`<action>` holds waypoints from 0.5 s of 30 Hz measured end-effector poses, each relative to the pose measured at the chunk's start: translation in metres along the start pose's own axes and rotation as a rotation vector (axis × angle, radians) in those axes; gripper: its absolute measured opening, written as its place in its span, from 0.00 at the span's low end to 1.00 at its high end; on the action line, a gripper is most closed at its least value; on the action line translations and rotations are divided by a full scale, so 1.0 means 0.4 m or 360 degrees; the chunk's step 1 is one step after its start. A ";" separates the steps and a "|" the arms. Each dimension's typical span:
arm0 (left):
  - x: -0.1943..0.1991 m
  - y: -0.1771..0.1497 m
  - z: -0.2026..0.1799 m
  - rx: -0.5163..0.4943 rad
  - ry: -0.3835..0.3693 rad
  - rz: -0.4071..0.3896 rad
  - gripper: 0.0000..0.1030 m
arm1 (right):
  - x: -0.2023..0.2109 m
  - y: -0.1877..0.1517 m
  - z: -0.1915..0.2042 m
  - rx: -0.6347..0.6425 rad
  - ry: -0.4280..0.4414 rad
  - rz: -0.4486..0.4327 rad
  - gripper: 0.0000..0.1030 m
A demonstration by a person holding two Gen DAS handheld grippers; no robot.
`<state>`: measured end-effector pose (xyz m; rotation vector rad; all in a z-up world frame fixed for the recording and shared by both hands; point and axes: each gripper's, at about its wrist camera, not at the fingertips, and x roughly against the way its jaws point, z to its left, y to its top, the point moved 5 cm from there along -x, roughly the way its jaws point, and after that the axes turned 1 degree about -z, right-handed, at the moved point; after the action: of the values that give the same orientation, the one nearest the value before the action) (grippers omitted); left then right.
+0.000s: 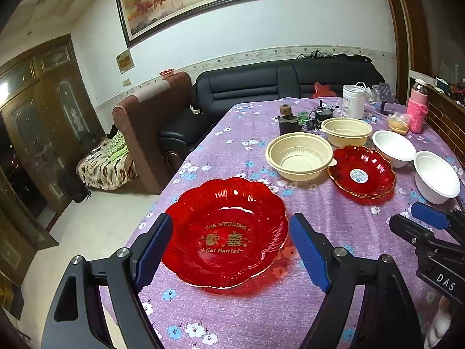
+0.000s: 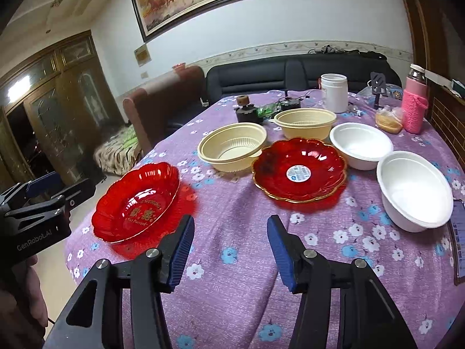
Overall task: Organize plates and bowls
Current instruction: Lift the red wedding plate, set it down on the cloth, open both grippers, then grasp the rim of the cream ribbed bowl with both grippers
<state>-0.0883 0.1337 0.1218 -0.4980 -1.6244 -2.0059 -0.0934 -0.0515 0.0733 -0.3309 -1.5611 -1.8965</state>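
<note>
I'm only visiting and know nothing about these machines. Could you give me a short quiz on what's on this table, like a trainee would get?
1. How many red scalloped plastic plates lie on the purple flowered tablecloth?
2. True or false: the two white foam bowls are stacked.
3. Which plate bears gold lettering: A, the one by the left claw, or B, the one between the bowls?

Key
1. Two: the lettered red plate and the stickered red plate.
2. False: the near white bowl and the far white bowl sit side by side.
3. A.

Left tongs (image 1: 229, 247) agape, right tongs (image 2: 231, 250) parted, empty
</note>
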 end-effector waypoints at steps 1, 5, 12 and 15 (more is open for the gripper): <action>0.001 0.002 -0.004 -0.0005 -0.0003 0.0001 0.80 | 0.002 0.002 -0.002 0.0000 0.0000 -0.0004 0.55; 0.002 0.009 -0.016 -0.0028 -0.0006 0.0002 0.80 | 0.007 0.011 -0.009 0.0002 -0.0006 -0.0022 0.56; -0.019 0.018 -0.018 -0.0057 -0.0008 0.0015 0.80 | -0.017 0.025 -0.031 -0.0025 -0.0026 -0.0003 0.58; -0.037 0.031 -0.010 -0.0061 0.0004 0.0015 0.80 | -0.036 0.031 -0.036 -0.0025 -0.0041 0.0014 0.58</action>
<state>-0.0692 0.1302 0.1222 -0.5165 -1.5818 -2.0331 -0.0719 -0.0616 0.0709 -0.3701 -1.5593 -1.9056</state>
